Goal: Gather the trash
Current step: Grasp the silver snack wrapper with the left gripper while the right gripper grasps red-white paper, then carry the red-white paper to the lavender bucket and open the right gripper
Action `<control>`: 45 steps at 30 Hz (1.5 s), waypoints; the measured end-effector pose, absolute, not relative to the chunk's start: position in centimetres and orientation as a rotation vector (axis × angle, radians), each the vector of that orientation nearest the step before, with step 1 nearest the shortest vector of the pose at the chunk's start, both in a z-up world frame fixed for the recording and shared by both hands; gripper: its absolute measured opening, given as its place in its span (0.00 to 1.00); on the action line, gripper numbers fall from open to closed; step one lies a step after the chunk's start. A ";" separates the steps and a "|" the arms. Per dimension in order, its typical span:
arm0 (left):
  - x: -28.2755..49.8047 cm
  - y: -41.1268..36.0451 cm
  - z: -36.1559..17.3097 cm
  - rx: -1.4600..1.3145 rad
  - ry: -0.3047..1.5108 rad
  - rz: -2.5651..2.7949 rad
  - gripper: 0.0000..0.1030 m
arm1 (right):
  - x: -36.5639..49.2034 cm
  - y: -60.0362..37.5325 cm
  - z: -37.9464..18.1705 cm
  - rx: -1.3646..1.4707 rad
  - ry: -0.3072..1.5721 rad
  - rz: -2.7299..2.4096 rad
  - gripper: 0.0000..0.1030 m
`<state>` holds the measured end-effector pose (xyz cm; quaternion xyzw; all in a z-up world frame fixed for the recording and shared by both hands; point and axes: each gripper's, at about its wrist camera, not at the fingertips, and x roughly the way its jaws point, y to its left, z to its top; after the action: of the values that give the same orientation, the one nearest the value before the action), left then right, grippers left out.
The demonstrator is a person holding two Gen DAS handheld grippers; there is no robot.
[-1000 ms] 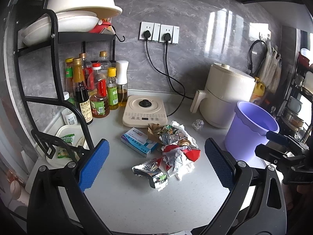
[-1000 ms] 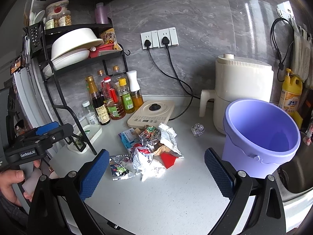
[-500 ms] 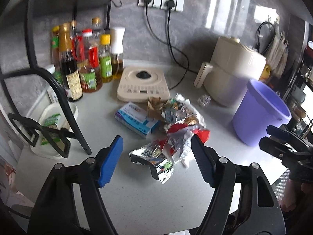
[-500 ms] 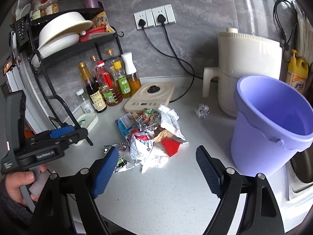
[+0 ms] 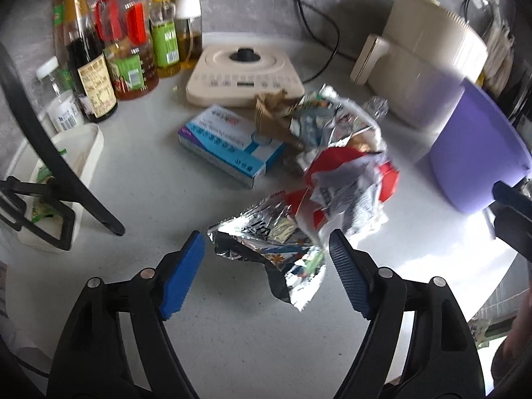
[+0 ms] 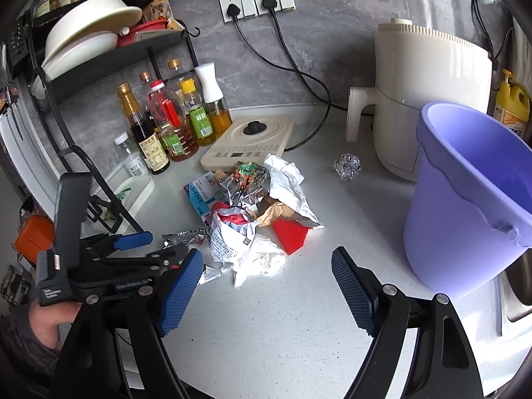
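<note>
Left-wrist view, left to right: a black wire rack (image 5: 66, 179) stands over a white tray (image 5: 89, 153); behind it is a row of sauce and oil bottles (image 5: 126, 43). A cream induction cooker (image 5: 244, 73) sits at the back of the pale desk (image 5: 149, 199), with a blue-and-white carton (image 5: 229, 143) lying just in front of it. The trash heap (image 5: 335, 163), crumpled foil, paper and red wrappers, lies to the right of the carton and touches it. Its nearest piece, a silver foil wrapper (image 5: 269, 249), lies between the blue pads of the left tool (image 5: 264, 249). The jaws stand wide, having just opened a little further, and neither pad presses on the foil. A cream air fryer (image 5: 429, 63) and a purple bucket (image 5: 475, 153) stand at the right.

Right-wrist view, left to right: a hand (image 6: 50, 322) carries the left tool over the heap's left edge. The right tool (image 6: 267, 272) hangs over bare desk just short of the heap, jaws wide and holding nothing. A small foil ball (image 6: 347, 166) lies apart from the heap, near the fryer.
</note>
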<state>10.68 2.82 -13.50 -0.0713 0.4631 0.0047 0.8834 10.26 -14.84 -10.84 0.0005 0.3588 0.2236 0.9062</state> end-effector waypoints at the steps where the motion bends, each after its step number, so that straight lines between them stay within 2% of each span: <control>1: 10.9 2.8 -13.8 -0.150 0.972 0.009 0.75 | 10.4 -14.6 -11.0 -0.002 0.747 0.462 0.76; 5: 11.9 2.9 -15.3 -0.158 1.003 0.002 0.74 | 11.0 -13.8 -11.5 -0.009 0.761 0.469 0.76; 6: 11.9 3.0 -15.4 -0.167 1.003 -0.003 0.68 | 11.3 -13.5 -11.6 -0.011 0.765 0.474 0.76; 7: 12.0 3.2 -15.4 -0.177 1.002 -0.009 0.51 | 11.5 -13.1 -11.8 -0.012 0.769 0.479 0.76; 8: 12.2 3.2 -15.5 -0.176 1.014 -0.008 0.41 | 11.7 -12.9 -11.9 -0.013 0.774 0.485 0.75; 10: 12.2 3.5 -15.5 -0.187 1.021 -0.014 0.30 | 12.2 -12.0 -12.2 -0.016 0.786 0.503 0.73; 13: 11.8 3.9 -15.1 -0.180 1.004 -0.011 0.24 | 13.0 -10.7 -12.9 -0.020 0.803 0.530 0.71; 26: 10.5 6.7 -13.9 -0.199 0.978 0.020 0.23 | 15.3 -7.1 -15.4 -0.041 0.842 0.582 0.65; 27: 10.5 6.7 -13.8 -0.196 0.973 0.025 0.23 | 15.4 -6.9 -15.6 -0.045 0.841 0.586 0.59; 28: 10.4 6.7 -13.5 -0.191 0.965 0.029 0.23 | 15.5 -6.8 -15.7 -0.048 0.844 0.593 0.41; 30: 10.2 6.8 -13.0 -0.188 0.951 0.036 0.23 | 15.6 -6.4 -15.8 -0.084 0.869 0.592 0.15; 45: 7.5 4.7 -7.5 -0.173 0.794 0.039 0.23 | 10.8 -9.7 -10.0 -0.089 0.687 0.634 0.12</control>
<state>7.49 4.70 -7.46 -0.0842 0.3863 0.0188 0.9183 10.84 -9.75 -9.98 -0.0427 0.3308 0.3056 0.8918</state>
